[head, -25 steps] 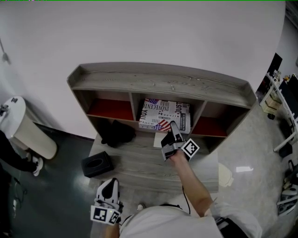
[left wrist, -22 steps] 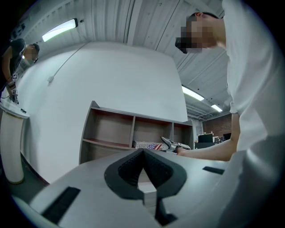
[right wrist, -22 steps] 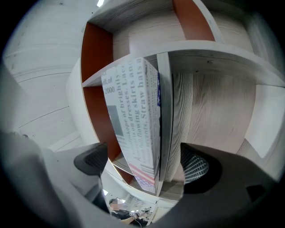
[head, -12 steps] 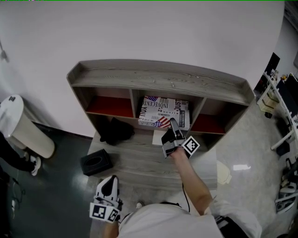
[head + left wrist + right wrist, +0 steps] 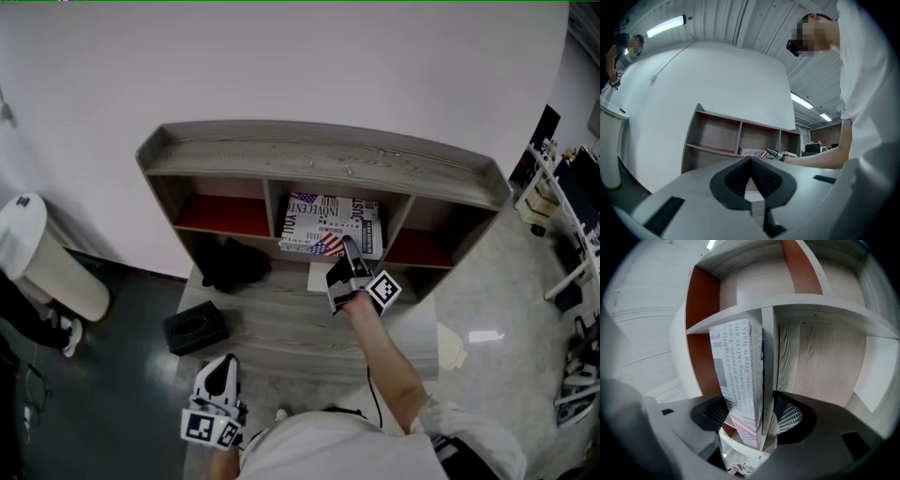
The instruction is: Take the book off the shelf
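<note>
The book (image 5: 330, 225), its cover printed in newspaper type with a flag motif, lies flat in the middle compartment of the grey wooden shelf (image 5: 319, 164), its near edge at the front of the opening. The right hand-held gripper (image 5: 347, 255) reaches in at that edge, and its jaws have just been closing. In the right gripper view the book (image 5: 740, 380) stands between them beside a grey board, with one pad against the printed cover and the other against the board's far side, so the grip looks closed on it. The left hand-held gripper (image 5: 217, 380) hangs low near the person's body, well apart from the shelf, with its jaw tips together and nothing between them. On the worktop (image 5: 281, 323) sit a black box (image 5: 194, 328) and a dark bundle (image 5: 234, 267)
</note>
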Demonstrator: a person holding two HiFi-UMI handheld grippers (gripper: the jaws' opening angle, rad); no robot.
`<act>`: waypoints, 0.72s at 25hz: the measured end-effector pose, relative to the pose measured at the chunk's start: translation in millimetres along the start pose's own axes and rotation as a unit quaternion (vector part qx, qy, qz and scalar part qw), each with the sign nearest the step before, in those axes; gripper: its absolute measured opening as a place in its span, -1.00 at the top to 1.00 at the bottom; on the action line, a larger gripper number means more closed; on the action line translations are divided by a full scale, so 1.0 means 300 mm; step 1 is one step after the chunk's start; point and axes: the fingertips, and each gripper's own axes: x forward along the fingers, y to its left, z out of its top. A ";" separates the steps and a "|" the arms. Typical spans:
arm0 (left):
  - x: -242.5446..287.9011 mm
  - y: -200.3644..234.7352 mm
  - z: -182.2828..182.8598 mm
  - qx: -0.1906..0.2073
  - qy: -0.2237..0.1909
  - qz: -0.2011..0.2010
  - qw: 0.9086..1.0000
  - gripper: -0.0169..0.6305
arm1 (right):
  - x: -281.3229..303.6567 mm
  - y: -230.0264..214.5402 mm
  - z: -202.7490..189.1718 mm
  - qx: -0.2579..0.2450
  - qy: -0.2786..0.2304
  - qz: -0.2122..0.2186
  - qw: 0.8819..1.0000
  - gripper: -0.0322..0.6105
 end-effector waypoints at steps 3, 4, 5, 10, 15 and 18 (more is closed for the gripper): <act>-0.008 0.004 -0.003 -0.003 0.000 0.000 1.000 0.90 | 0.011 -0.002 0.004 -0.002 -0.003 -0.010 1.000 -0.02; -0.011 0.004 -0.004 -0.004 0.000 -0.001 1.000 0.90 | 0.012 -0.002 0.003 -0.001 -0.004 -0.012 1.000 -0.02; -0.013 0.004 -0.005 -0.005 0.000 -0.002 1.000 0.90 | 0.011 -0.003 0.004 -0.001 -0.005 -0.014 1.000 -0.02; -0.030 0.013 -0.011 -0.008 0.003 -0.002 1.000 0.90 | 0.013 -0.012 0.007 -0.014 0.011 -0.011 1.000 -0.02; -0.058 0.026 -0.012 -0.011 0.003 0.000 1.000 0.90 | 0.004 -0.007 0.000 -0.007 0.004 -0.011 1.000 0.05; -0.079 0.034 -0.010 -0.012 0.002 0.002 1.000 0.90 | -0.010 -0.011 0.005 -0.003 -0.009 -0.015 1.000 0.08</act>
